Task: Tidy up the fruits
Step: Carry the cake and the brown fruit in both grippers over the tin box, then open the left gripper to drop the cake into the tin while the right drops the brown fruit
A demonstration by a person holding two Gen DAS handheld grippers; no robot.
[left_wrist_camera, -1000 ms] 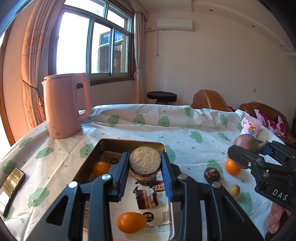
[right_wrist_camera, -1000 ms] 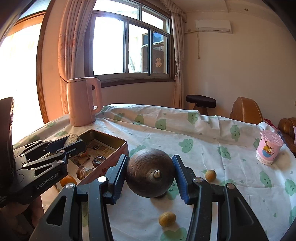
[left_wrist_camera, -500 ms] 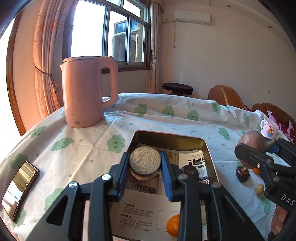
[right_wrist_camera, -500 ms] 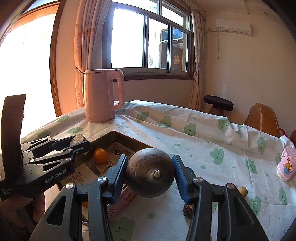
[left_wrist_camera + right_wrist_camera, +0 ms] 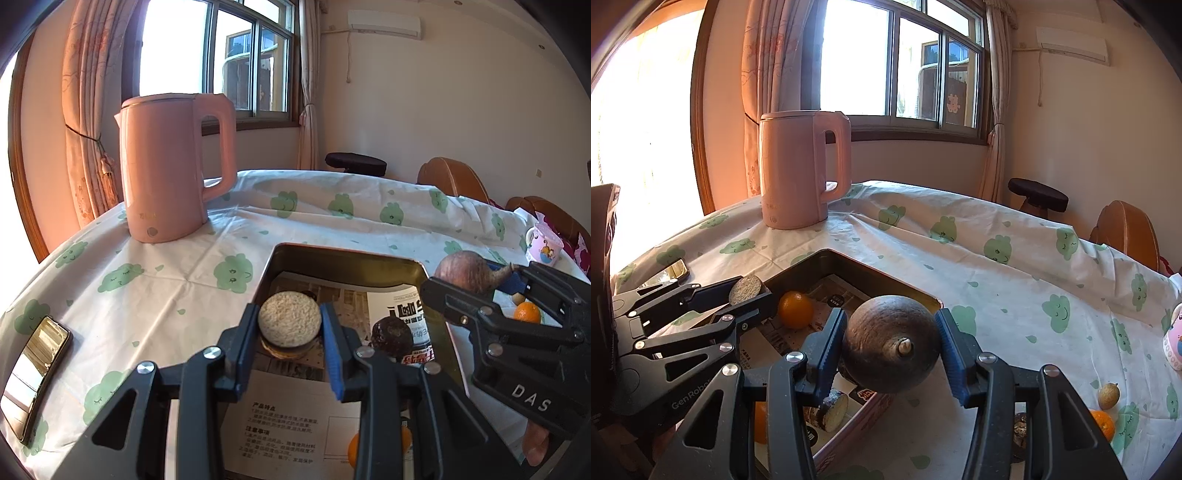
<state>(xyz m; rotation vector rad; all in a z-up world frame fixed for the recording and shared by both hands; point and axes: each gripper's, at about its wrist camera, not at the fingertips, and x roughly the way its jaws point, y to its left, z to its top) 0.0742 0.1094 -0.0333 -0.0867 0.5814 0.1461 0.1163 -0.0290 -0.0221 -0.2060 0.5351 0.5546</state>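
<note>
Left claw (image 5: 289,325) pinching a short cut chunk of root (image 5: 289,319), pale grainy face toward the camera, pads pressing on both its sides; hovering over the near-left part of the metal tin (image 5: 347,258), chunk clear of the paper lining. Right claw (image 5: 891,345) clamping a big round brown root (image 5: 891,343), stub end facing the camera, blue pads hugging it left and right; hanging over the tin's right rim (image 5: 908,286), root partly above the tin and partly above the table (image 5: 1015,295).

Lying in the tin, in the left wrist view: a dark wrinkled fruit (image 5: 392,331) just right of the left claw, on a printed leaflet, and an orange (image 5: 352,448) at the near end, mostly hiding behind a claw finger. Showing in the right wrist view: another orange (image 5: 795,309) in the tin between the two claws, and a cut log-like piece (image 5: 827,408) below the right claw near the tin's near wall.

Sitting on the cloth outside the tin, to the right: a small yellowish fruit (image 5: 1108,396), an orange (image 5: 1102,422) and a dark fruit (image 5: 1021,430) half hiding behind the claw finger. Standing beyond the tin, a pink kettle (image 5: 177,166); resting at the left edge of the table, a phone (image 5: 35,373); standing far right, a pink cup (image 5: 543,249)
</note>
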